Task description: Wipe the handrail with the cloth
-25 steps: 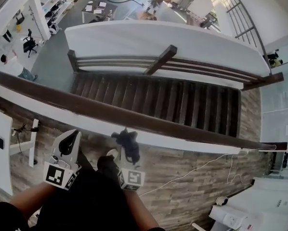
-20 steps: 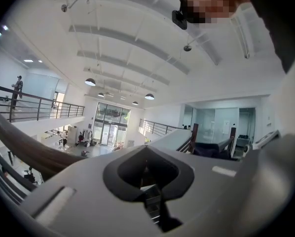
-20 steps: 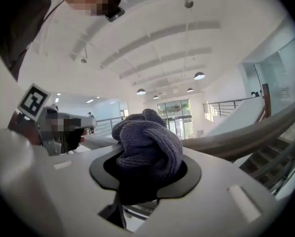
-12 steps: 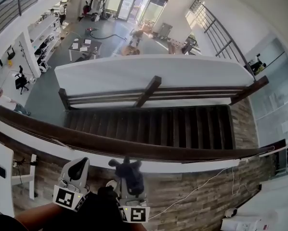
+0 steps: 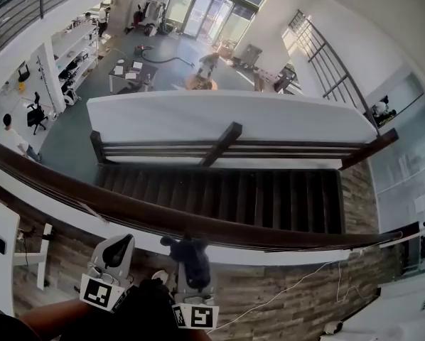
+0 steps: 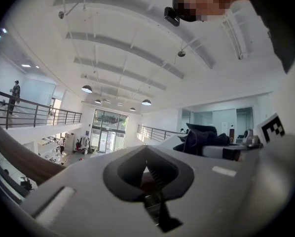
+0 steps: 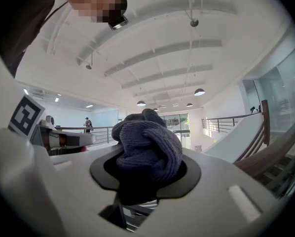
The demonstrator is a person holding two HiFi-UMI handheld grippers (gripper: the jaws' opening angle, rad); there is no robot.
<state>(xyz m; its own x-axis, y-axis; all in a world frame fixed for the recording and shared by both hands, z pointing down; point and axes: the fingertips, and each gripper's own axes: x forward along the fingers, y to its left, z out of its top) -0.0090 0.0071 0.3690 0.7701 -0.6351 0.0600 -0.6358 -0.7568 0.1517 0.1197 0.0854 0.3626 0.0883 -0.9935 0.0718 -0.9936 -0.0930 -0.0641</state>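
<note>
Right gripper (image 5: pixel 192 267) pinches the bunched dark cloth (image 5: pixel 185 249), held at the near side of the handrail (image 5: pixel 219 226), with no contact evident. Left gripper (image 5: pixel 114 251) is empty, jaws pressed together. Step judged as the approach: next, the cloth needs pressing onto the rail top and drawing along it.

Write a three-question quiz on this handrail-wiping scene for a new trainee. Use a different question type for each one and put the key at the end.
1. Short answer: which gripper holds the dark cloth?
2. True or false: the left gripper is clamped on the handrail.
3. Multiple choice: in the head view, what lies beyond the handrail? A) a wooden staircase B) a kitchen sink C) a parked car

Key
1. The right gripper; its jaws are shut on the cloth.
2. False. Its jaws are together with nothing between them, and in the head view it sits below the handrail.
3. A
</note>
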